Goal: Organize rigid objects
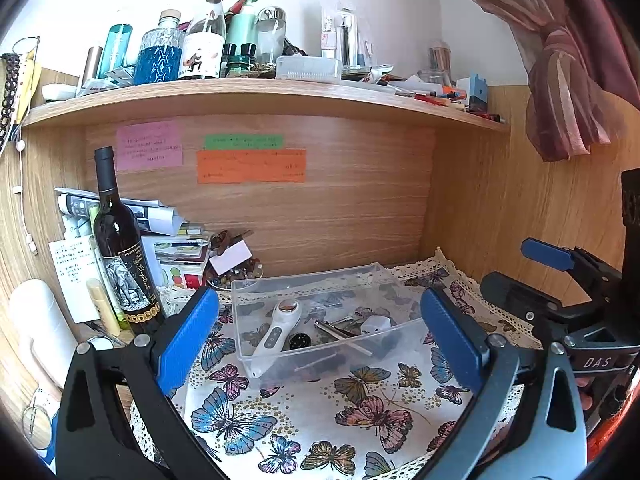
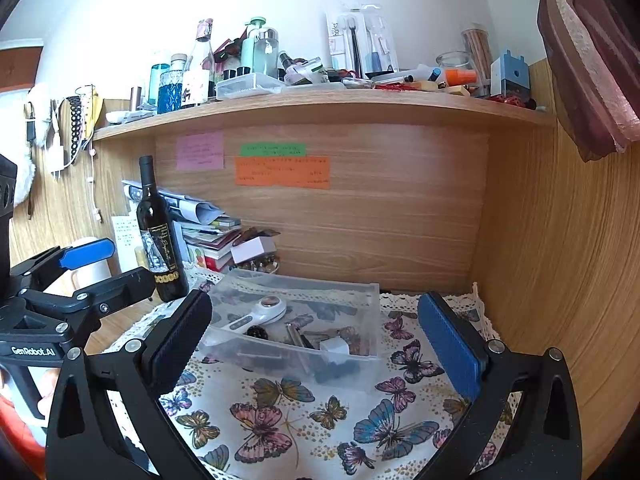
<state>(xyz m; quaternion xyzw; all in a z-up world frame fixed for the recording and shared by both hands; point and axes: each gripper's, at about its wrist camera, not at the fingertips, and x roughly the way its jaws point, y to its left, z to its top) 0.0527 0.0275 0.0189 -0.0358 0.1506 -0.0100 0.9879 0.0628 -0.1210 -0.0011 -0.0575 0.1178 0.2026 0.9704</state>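
While both tongs, left gripper [image 1: 320,332] and right gripper [image 2: 316,332], gape wide and empty, the clear plastic bin [image 1: 328,312] sits just ahead between their fingers. It looks light, stiff, slippery; I'd pinch a rim. Inside lie a white handheld device [image 1: 278,330] and small metal bits.

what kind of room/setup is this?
Likely a home desk nook: wooden shelf crowded with bottles, coloured sticky notes on the wood back panel, clear plastic bin on a butterfly-print tablecloth.
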